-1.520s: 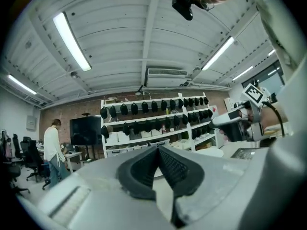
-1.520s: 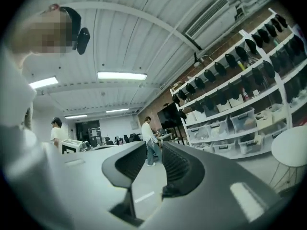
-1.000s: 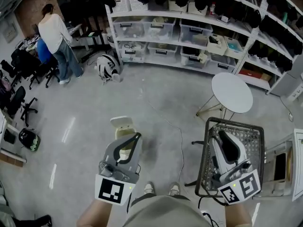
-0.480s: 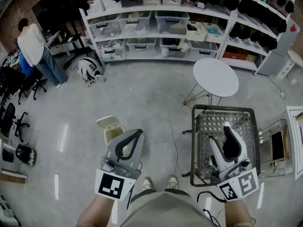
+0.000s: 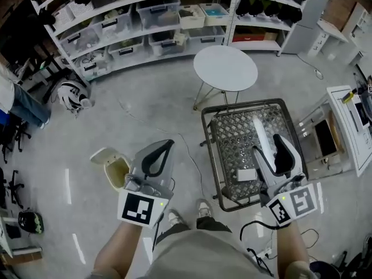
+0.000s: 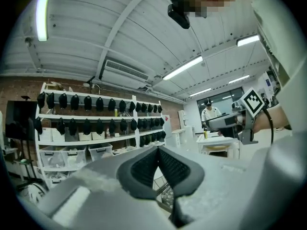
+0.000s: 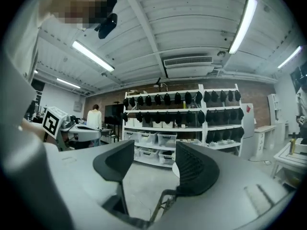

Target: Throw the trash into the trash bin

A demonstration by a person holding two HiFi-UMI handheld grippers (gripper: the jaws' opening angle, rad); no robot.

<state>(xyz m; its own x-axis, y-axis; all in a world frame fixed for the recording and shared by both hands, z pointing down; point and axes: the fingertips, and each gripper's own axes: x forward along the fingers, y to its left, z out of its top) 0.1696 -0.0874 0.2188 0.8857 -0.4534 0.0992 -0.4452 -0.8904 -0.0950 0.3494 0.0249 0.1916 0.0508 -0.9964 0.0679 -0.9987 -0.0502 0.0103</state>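
A small beige trash bin (image 5: 117, 171) with its lid flipped up stands on the floor, just left of my left gripper (image 5: 167, 144). That gripper is shut with nothing in it; its pads meet at the tips (image 6: 158, 150). My right gripper (image 5: 268, 143) hovers over a black wire basket (image 5: 211, 133), and its jaws are opening. Nothing is between them in the right gripper view (image 7: 153, 150). A small white flat piece (image 5: 246, 175) lies on the basket's mesh, left of the right gripper.
A round white table (image 5: 225, 68) stands beyond the basket. Long shelves with clear boxes (image 5: 139, 22) line the far wall. A white desk (image 5: 349, 127) sits at the right, and a cable (image 5: 189, 156) runs across the floor. A person's leg (image 5: 23, 106) shows at far left.
The whole view has swung: basket and table now lie nearer the middle. The bin, earlier under the left gripper, is now at its left. The right jaws have spread apart.
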